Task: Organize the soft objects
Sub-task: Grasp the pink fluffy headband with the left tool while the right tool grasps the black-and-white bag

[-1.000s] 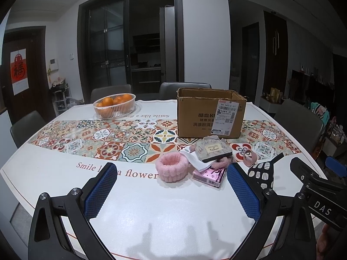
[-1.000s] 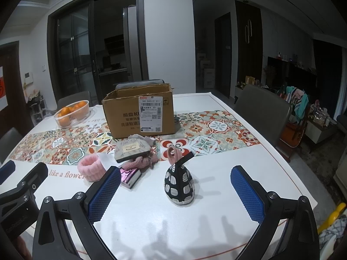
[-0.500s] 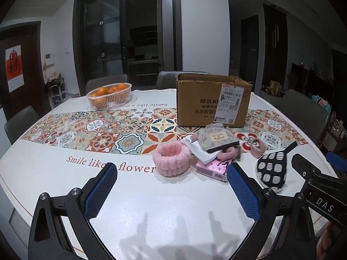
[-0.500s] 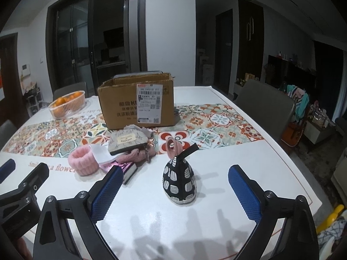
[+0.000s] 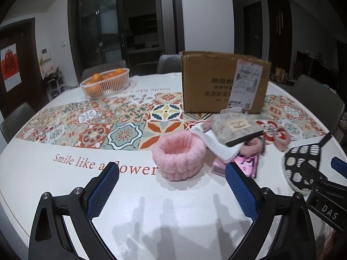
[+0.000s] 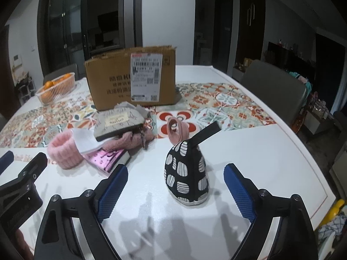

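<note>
A fluffy pink headband (image 5: 178,156) lies on the white table, just ahead of my open, empty left gripper (image 5: 171,186). Beside it is a pile: a grey floral pouch (image 5: 235,130) on a white cloth (image 5: 219,147), a pink furry item (image 5: 253,146) and a pink packet (image 5: 243,166). A black-and-white patterned mitt (image 6: 185,171) stands between the fingers of my open, empty right gripper (image 6: 175,186), a little ahead of them. A small pink loop (image 6: 176,130) lies behind it. A cardboard box (image 6: 132,80) stands behind the pile; it also shows in the left wrist view (image 5: 224,84).
A white basket of oranges (image 5: 105,84) sits at the far left of the table. A tiled runner (image 5: 121,127) crosses the table. Grey chairs (image 6: 273,86) surround it. The table edge (image 6: 312,158) is near on the right.
Both grippers have moved forward and lower toward the table; the headband and the mitt look larger and closer. Nothing on the table has moved.
</note>
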`<state>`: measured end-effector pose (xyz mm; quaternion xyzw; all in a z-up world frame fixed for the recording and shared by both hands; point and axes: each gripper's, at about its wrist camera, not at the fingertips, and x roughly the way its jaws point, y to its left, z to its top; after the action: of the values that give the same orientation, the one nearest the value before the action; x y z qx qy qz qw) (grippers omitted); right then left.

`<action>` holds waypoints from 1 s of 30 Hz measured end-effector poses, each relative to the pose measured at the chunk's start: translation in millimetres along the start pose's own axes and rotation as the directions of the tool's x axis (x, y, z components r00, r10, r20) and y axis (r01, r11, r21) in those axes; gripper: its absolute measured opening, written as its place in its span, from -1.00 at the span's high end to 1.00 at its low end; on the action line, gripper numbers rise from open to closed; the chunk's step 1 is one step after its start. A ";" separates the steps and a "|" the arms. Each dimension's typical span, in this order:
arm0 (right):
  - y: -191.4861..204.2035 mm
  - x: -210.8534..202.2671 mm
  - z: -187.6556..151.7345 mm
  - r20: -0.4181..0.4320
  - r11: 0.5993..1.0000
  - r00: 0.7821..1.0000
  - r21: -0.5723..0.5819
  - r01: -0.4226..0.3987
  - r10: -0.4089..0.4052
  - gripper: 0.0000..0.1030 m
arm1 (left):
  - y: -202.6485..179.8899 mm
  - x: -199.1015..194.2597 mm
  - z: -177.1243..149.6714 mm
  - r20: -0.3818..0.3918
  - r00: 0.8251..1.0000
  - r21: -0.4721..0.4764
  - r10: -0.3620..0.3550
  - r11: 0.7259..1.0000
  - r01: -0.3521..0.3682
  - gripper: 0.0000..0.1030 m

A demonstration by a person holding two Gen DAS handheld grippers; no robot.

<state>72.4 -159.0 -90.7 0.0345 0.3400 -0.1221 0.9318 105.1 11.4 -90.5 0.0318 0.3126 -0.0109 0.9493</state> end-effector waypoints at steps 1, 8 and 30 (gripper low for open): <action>0.9 5.8 0.6 -0.010 1.000 1.000 0.003 0.004 -0.004 -0.74 | 0.2 5.6 0.5 -0.009 1.000 -0.001 0.002 1.000 -0.002 -0.94; 2.1 35.0 1.9 -0.069 0.999 0.997 0.025 0.024 -0.022 -0.66 | -1.4 40.0 2.2 -0.070 0.998 -0.004 -0.006 1.000 0.006 -0.91; 3.8 58.6 11.6 -0.095 0.998 0.994 0.018 0.052 -0.050 0.19 | -6.8 69.5 4.9 -0.115 0.992 0.006 -0.052 0.999 0.053 0.15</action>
<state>123.9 -169.0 -119.5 0.0410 0.3834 -0.1476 0.9108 163.6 4.2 -128.2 0.0285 0.3675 -0.0353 0.9289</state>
